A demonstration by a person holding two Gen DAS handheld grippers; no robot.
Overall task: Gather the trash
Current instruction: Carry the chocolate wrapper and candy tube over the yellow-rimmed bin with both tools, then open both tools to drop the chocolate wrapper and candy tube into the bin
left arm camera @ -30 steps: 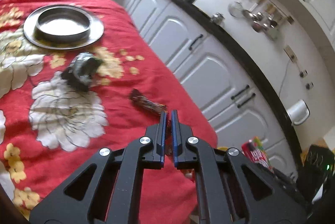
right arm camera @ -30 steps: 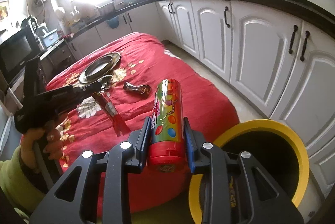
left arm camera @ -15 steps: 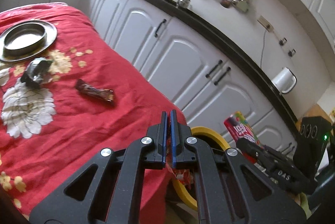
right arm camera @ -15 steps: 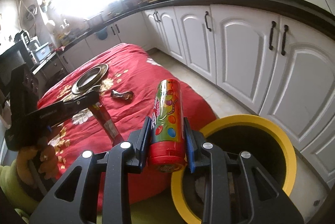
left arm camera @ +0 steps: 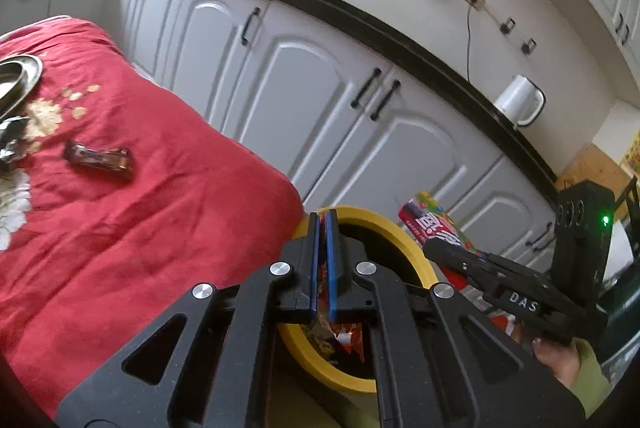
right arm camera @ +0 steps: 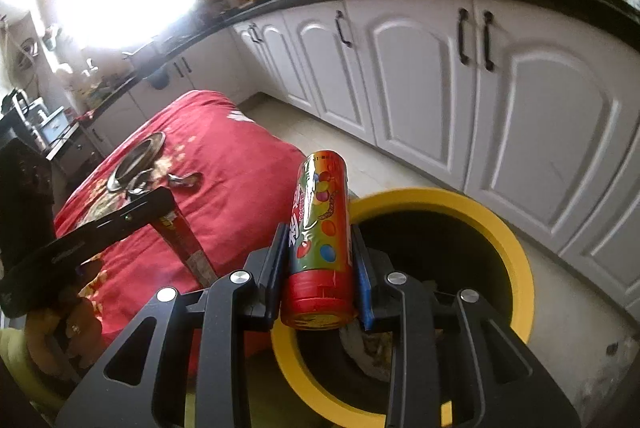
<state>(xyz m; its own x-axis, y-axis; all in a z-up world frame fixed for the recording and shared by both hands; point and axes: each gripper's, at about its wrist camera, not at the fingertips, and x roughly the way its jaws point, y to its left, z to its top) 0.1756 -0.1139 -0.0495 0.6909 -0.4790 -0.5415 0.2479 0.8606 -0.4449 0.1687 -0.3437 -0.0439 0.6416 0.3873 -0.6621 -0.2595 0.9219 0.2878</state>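
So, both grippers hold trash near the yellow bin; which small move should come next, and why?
Probably open the right gripper: its candy tube hangs at the rim of the yellow bin. The left gripper pinches a red wrapper close by.

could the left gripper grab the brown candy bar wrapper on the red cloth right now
Probably not: the left gripper is shut on a red wrapper over the yellow bin. The path to the brown wrapper looks clear.
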